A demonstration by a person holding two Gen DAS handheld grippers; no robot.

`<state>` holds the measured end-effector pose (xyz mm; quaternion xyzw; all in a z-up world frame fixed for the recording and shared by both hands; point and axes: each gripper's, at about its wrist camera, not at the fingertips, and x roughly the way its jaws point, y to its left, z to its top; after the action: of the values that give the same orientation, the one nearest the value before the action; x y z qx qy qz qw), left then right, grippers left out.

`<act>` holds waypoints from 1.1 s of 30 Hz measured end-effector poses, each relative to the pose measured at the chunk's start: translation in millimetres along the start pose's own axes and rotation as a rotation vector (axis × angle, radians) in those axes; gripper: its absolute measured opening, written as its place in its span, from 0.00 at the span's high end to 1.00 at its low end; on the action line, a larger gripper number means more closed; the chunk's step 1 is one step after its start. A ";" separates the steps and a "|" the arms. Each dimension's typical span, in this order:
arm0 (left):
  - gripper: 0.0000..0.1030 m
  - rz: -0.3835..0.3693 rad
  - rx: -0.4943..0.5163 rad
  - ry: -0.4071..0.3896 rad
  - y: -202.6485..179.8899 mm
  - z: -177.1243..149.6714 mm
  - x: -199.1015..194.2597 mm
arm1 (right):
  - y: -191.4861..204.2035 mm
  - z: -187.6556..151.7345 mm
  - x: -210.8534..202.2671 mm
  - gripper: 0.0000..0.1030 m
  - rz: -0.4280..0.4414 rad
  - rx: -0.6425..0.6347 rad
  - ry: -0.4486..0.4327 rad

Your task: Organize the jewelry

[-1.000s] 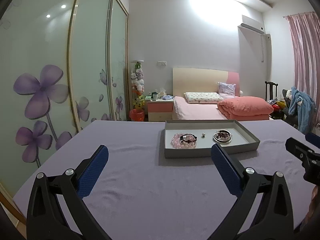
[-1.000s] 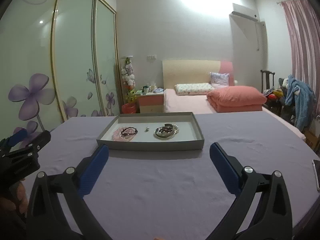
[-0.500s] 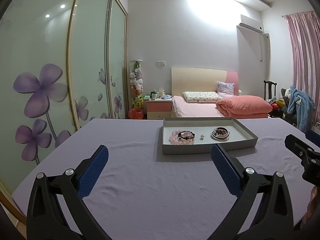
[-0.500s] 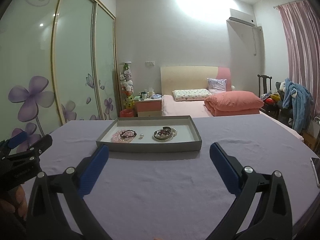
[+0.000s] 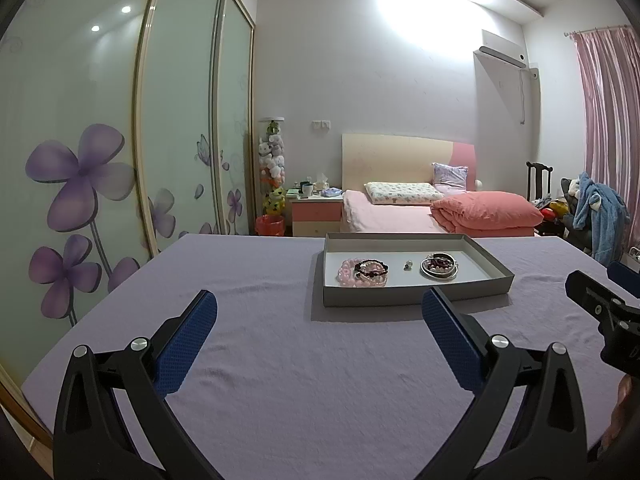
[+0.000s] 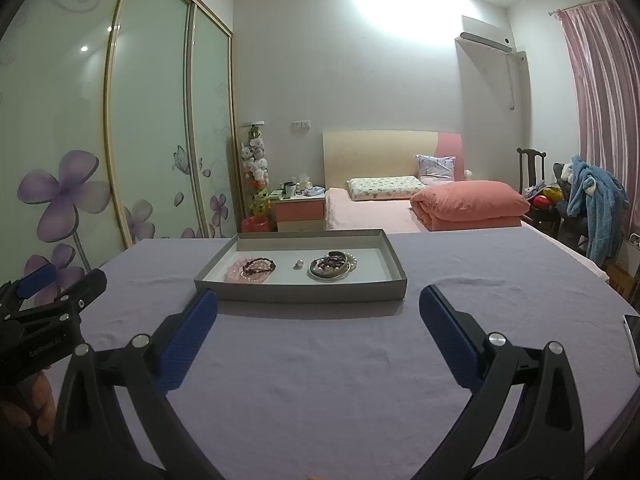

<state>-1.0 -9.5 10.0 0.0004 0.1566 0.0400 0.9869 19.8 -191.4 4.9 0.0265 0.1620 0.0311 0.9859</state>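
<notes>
A shallow grey tray [image 5: 416,299] [image 6: 300,292] lies on the purple-covered table. Inside it, pink bead bracelets with a dark bead bracelet on top [image 5: 365,273] [image 6: 251,270] sit at the left. A small pale piece [image 5: 407,266] [image 6: 298,265] lies in the middle, and a silver bangle with dark and pearl bracelets [image 5: 439,267] [image 6: 332,267] sits at the right. My left gripper [image 5: 319,310] is open, empty, short of the tray. My right gripper [image 6: 318,308] is also open and empty, just before the tray's near wall.
A phone [image 6: 632,340] lies at the table's right edge. Behind the table stand a bed [image 5: 420,212], a nightstand [image 5: 316,214], a red bin [image 5: 270,225], sliding wardrobe doors [image 5: 120,140] at the left, and a chair with blue clothes [image 5: 600,212].
Both cameras have tilted up and the view has lowered slightly, so the tray sits lower in frame and looks flatter. Both grippers stay open and empty.
</notes>
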 end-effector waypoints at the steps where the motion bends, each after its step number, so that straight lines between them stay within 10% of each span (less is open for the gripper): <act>1: 0.02 0.000 0.000 0.000 -0.1 0.0 -0.1 | 0.7 0.6 0.1 0.04 0.000 0.000 0.001; 33: 0.02 -0.006 0.003 0.008 -6.9 -2.6 -1.3 | 0.1 -0.2 1.7 0.04 0.000 0.003 0.007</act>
<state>-2.5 -16.5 7.9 0.0013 0.1605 0.0368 0.9863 21.4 -191.2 4.1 0.0280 0.1655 0.0309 0.9853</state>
